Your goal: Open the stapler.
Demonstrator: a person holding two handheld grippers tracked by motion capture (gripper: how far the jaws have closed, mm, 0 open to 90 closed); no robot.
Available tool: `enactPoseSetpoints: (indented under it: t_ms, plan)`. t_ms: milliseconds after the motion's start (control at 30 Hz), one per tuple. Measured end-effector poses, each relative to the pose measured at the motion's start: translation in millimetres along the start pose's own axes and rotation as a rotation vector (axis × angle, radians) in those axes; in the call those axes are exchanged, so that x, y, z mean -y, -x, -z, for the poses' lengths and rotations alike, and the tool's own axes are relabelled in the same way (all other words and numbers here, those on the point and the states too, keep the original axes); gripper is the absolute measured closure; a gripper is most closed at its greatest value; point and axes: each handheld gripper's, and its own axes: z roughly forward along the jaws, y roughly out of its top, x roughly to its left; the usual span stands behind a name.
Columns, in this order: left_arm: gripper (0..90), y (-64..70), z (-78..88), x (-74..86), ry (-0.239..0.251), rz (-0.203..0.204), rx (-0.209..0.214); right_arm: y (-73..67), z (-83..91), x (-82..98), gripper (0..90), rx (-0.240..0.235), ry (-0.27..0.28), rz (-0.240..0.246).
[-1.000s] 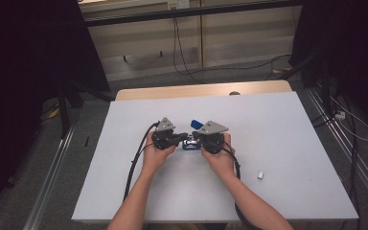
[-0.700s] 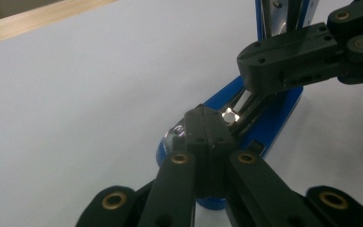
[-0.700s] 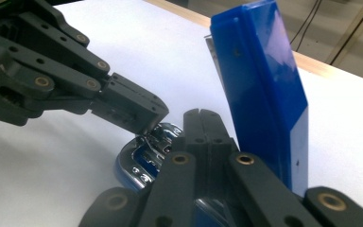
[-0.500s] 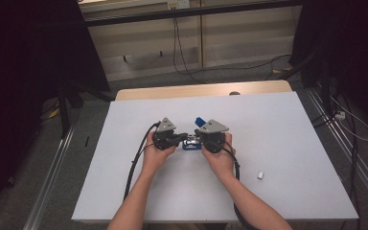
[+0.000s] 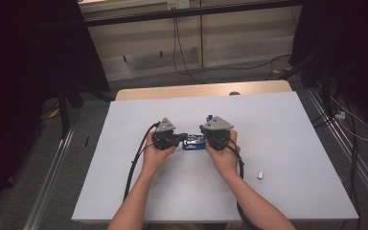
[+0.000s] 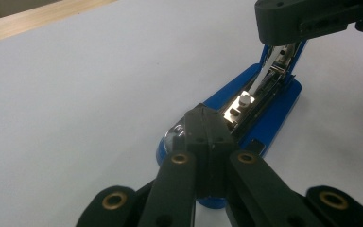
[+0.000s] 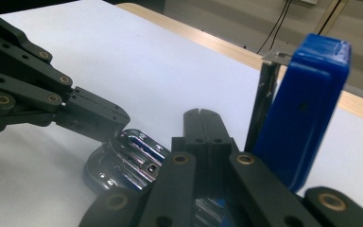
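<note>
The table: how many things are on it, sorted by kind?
Grippers: 2, the left gripper and the right gripper, both shut.
Blue stapler, lid swung open: 1.
Small white block: 1.
Total: 4 on the table.

A person's two hands are holding the left tool (image 5: 178, 138) and the right tool (image 5: 204, 138) facing each other over a blue stapler (image 5: 193, 143) that is lying on the white bench (image 5: 278, 124). A small white piece (image 5: 260, 175) is sitting apart, near the right forearm.
</note>
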Motion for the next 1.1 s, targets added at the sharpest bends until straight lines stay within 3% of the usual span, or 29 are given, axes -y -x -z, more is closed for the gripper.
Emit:
enactPoseSetpoints:
  t_ms: [367, 700, 1100]
  plan:
    - [90.0, 0.3, 0.2, 0.1, 0.0, 0.002, -0.002, 9.3, 3.9, 2.5, 90.0, 0.008, -0.009, -0.012]
    - [90.0, -0.3, 0.2, 0.6, 0.003, 0.009, 0.001, 9.6, 4.7, 3.8, 90.0, 0.021, -0.012, 0.009]
    - [90.0, -0.4, 0.4, 1.1, 0.005, 0.012, 0.002, 23.5, 9.5, 14.1, 90.0, 0.031, -0.023, -0.029]
